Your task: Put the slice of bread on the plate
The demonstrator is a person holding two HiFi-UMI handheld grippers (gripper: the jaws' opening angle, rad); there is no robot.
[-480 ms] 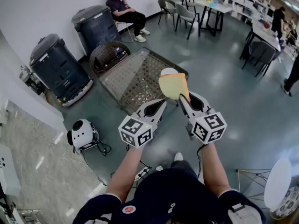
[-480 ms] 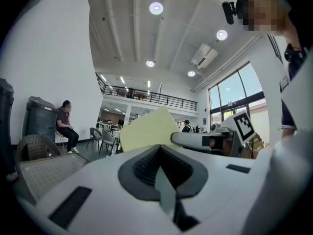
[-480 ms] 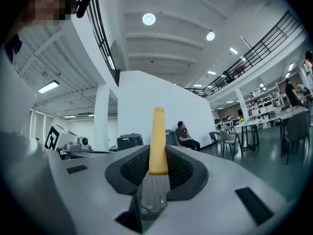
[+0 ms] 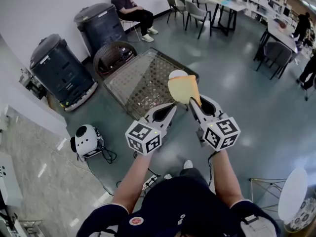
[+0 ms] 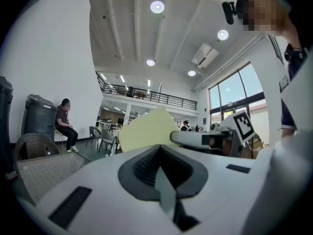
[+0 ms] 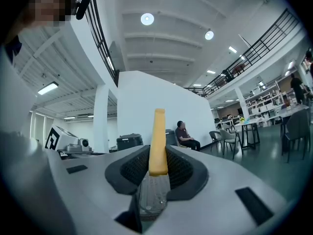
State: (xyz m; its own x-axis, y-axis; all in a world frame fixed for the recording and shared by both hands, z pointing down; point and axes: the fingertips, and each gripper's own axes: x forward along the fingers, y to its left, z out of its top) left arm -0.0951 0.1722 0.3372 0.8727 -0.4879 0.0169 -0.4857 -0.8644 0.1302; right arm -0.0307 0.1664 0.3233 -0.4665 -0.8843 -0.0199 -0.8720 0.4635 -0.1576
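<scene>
The bread [image 4: 183, 90] stands between your right tongs [image 4: 194, 104], just right of your left tongs [image 4: 169, 111]; the plate [image 4: 177, 75] lies just beyond it, on the table [image 4: 138, 83] ahead.

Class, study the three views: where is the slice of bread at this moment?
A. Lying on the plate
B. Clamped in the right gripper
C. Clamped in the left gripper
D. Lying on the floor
B: in the right gripper view the slice of bread stands edge-on between the pads of the right gripper, which press on it.
</scene>
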